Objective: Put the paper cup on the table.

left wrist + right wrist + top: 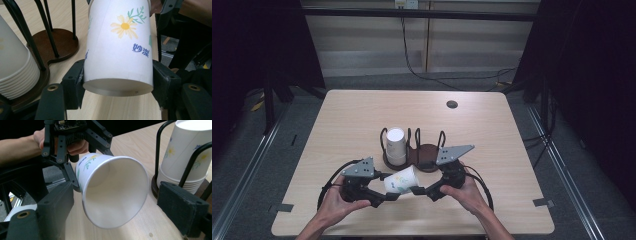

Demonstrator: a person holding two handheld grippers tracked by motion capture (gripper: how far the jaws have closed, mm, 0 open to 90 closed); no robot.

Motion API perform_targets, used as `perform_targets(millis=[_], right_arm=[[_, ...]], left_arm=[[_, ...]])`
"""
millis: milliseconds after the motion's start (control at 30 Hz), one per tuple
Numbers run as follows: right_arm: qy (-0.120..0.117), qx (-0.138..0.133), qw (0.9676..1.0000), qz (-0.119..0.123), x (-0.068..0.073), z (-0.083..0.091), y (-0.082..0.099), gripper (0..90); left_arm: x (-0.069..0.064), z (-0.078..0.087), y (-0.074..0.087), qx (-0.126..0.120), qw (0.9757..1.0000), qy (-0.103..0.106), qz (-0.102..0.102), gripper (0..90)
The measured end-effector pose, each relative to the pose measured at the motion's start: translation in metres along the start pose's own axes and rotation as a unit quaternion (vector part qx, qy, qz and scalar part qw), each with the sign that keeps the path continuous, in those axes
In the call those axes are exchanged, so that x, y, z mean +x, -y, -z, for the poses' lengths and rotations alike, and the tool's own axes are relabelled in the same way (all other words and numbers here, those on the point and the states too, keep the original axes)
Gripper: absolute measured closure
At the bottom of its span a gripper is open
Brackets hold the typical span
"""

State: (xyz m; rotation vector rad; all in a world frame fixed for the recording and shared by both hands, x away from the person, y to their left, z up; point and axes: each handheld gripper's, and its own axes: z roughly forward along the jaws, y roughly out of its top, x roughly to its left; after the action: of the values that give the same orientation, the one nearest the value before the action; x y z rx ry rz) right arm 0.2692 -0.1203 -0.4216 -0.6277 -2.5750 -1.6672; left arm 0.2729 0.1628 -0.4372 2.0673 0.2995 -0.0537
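A white paper cup [402, 181] printed with a yellow flower lies on its side above the table's front. My left gripper [388, 186] is shut on the cup's [117, 50] base end, a jaw on each side. The cup's open mouth [115, 195] faces my right gripper [117, 205], whose jaws stand open on either side of the rim; the left one is close to it, the right one well apart. Just behind, a stack of like cups [395, 145] stands upside down in a black wire holder on a dark wooden base [428, 155].
The holder's right-hand ring [442, 140] has no cups in it. A small dark round grommet [452, 104] sits in the table's far right. Both hands are near the front edge [412, 234]. Black frames and a cable lie on the floor beyond the table.
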Motion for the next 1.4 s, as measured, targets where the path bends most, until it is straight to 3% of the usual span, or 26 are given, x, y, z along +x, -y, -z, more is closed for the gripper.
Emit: perform_targets(millis=[100,667,833,967,1400], right_arm=[[-0.005,-0.007,1.0000,-0.002,0.000,0.001,0.000,13.3],[-0.023,-0.033,0.9991,-0.013,-0.002,-0.001,0.000,15.2],[-0.032,-0.026,0.9989,-0.022,-0.004,-0.006,0.004,14.2],[-0.044,-0.017,0.9986,-0.022,-0.003,-0.011,0.005,18.9],[-0.055,-0.031,0.9978,-0.021,-0.006,-0.005,0.003,26.1]], left_arm=[[0.000,0.000,0.000,-0.001,1.0000,-0.006,-0.001,36.5],[-0.004,0.000,-0.004,-0.025,0.9997,0.008,0.000,36.5],[-0.005,-0.002,-0.005,-0.021,0.9997,0.013,-0.003,36.5],[-0.004,-0.003,-0.004,-0.018,0.9997,0.015,-0.002,36.5],[0.000,-0.007,-0.001,-0.011,0.9996,0.025,0.008,33.8]])
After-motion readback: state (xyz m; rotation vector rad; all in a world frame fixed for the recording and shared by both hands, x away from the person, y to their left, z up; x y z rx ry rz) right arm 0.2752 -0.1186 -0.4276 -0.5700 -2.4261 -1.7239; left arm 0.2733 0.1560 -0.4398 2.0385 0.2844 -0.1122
